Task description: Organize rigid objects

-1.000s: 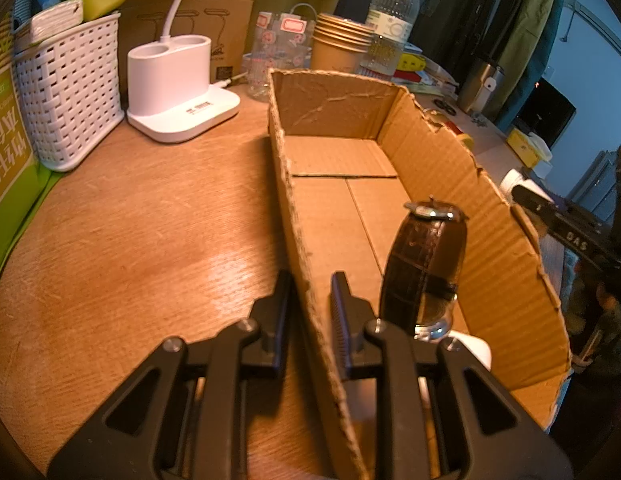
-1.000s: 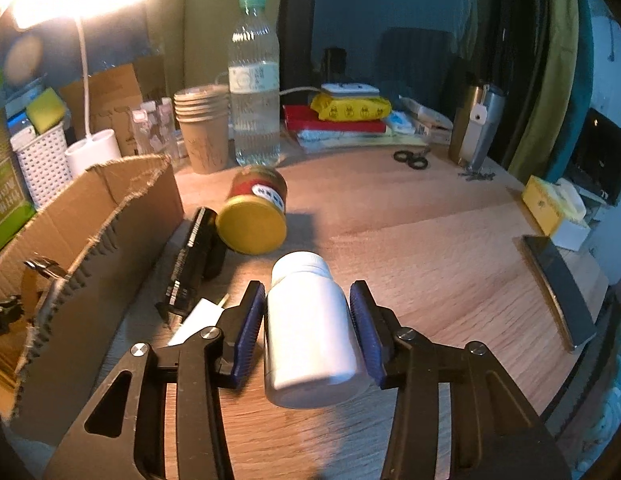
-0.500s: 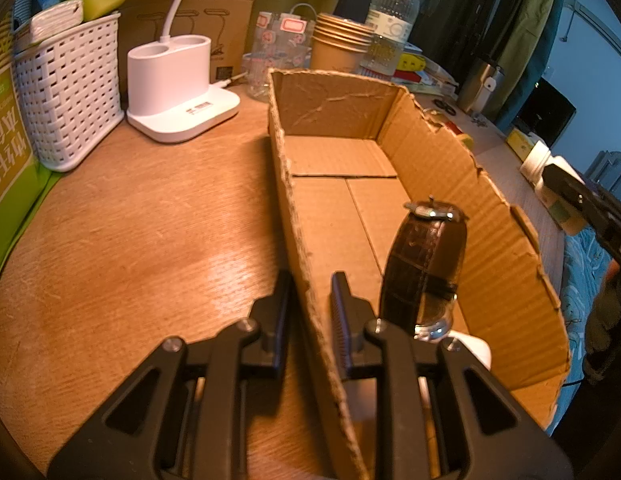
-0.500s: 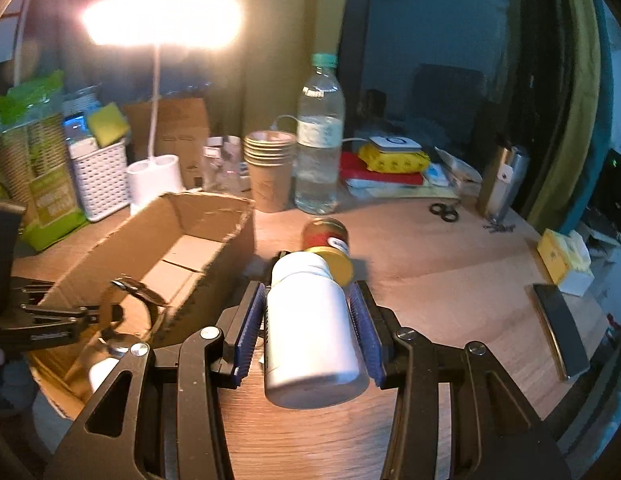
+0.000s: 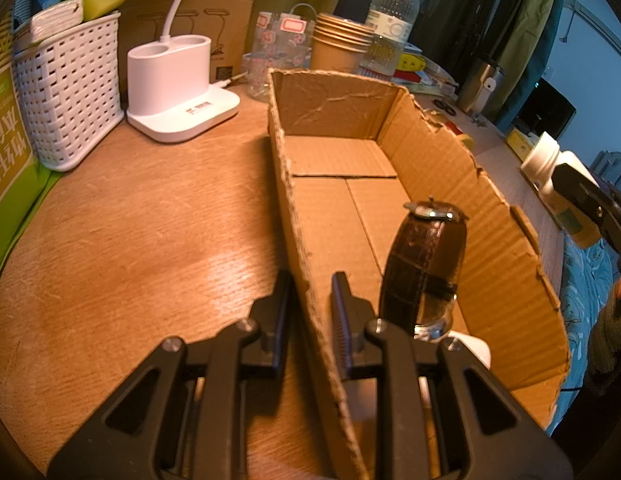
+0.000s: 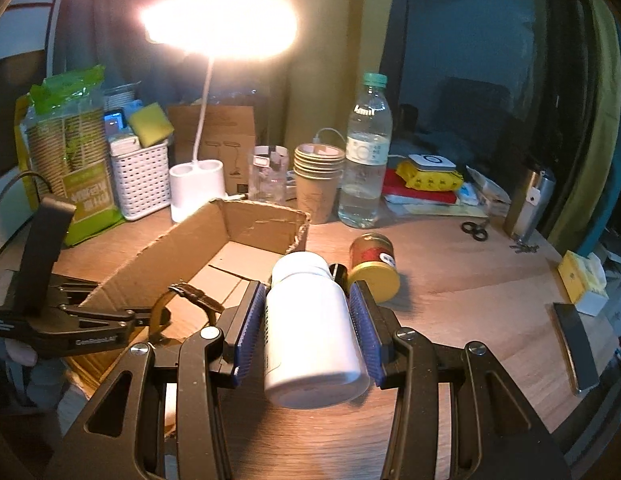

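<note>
Left wrist view. Left gripper (image 5: 310, 300) low at the near end of the box (image 5: 506, 248), fingers (image 5: 344, 312) pinching its left wall, one finger outside, one inside. Box is open-topped brown cardboard, edges torn and ragged, right wall dipping unevenly. Inside, near end: a watch (image 5: 424, 268), dark brown strap looped, standing on its case, buckle on top. A white object sits behind it, mostly hidden. The far half of the box floor shows bare cardboard. Bare tabletop (image 5: 142, 240) left of the box. At the far edge: basket (image 5: 70, 92), lamp base (image 5: 178, 80), cups (image 5: 338, 46), water bottle (image 5: 390, 24). At the right edge, beyond the box wall, the white bottle (image 5: 544, 164) in the right gripper's black fingers.

Right wrist view. Right gripper (image 6: 308, 328), blue-padded fingers pinching the bottle (image 6: 310, 328): white plastic, ribbed white cap pointing away, body lying level between the pads, off the tabletop (image 6: 470, 280). It sits just right of the box (image 6: 182, 252) and near its right wall. Beyond its cap lies a jar (image 6: 374, 266) on its side, yellow lid facing the camera, a dark object just left of it. Watch (image 6: 182, 300) visible inside the box; left gripper (image 6: 134, 318) on the near left wall. Open wood to the right, as far as a dark flat slab (image 6: 574, 348) near the edge.
</note>
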Motion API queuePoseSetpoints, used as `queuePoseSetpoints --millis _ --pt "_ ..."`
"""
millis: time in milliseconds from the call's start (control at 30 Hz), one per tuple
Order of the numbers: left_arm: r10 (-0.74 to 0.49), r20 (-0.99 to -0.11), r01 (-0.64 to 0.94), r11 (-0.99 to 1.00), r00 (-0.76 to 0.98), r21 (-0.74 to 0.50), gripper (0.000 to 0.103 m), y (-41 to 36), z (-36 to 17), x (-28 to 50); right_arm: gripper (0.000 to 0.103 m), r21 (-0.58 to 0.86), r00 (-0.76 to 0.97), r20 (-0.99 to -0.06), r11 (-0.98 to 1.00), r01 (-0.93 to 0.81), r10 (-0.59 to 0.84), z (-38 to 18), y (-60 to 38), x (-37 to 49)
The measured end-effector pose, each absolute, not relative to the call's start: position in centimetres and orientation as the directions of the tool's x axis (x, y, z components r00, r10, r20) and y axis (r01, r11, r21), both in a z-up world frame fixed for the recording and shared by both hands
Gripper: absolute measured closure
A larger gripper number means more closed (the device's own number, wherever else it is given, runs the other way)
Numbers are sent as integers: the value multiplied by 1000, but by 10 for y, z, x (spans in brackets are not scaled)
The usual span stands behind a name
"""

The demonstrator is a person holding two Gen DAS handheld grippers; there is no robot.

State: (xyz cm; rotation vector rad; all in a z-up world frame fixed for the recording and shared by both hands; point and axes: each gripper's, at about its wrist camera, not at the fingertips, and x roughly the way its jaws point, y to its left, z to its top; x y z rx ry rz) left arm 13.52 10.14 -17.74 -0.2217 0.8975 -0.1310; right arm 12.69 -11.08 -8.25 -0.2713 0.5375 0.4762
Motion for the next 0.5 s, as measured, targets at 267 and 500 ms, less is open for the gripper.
queuePoseSetpoints --millis 267,500 --pt "-205 -759 21 969 618 -245 81 101 -178 135 56 -121 748 -542 846 -520 383 -81 -106 122" --pt "-205 -759 21 969 618 -245 81 101 -178 135 58 -119 744 -535 836 -536 401 -80 -101 118"
